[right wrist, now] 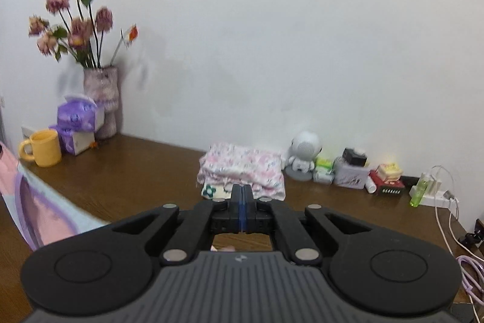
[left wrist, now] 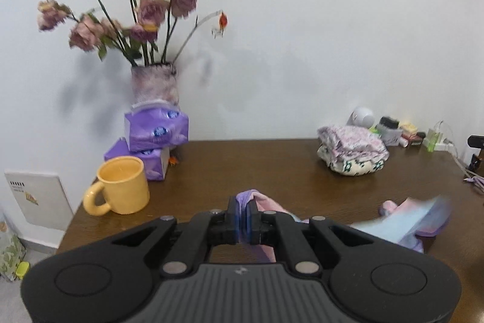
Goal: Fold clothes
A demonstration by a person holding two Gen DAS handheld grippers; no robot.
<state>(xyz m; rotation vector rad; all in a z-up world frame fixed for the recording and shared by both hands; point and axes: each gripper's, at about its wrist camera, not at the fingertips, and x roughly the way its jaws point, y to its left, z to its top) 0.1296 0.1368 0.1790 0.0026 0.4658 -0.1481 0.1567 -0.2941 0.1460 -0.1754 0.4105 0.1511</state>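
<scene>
- The table [left wrist: 272, 165] looks like brown wood with a visible grain and a soft sheen.
- The left gripper [left wrist: 243, 220] is matt black plastic — its pivot pins look like dull silver metal, and the grey ridged panel behind them looks rubbery.
- The garment [left wrist: 417, 220] is soft cloth in pastel pink, blue and purple, thin and limp.
- The folded pile [right wrist: 242, 168] is printed cloth, slightly crinkled.
- The mug [left wrist: 122, 186] is smooth yellow ceramic, faintly glossy.
- The tissue packs [left wrist: 155, 130] are shiny purple plastic film.
- The wall [right wrist: 272, 35] is matt white — plain and smooth.
</scene>
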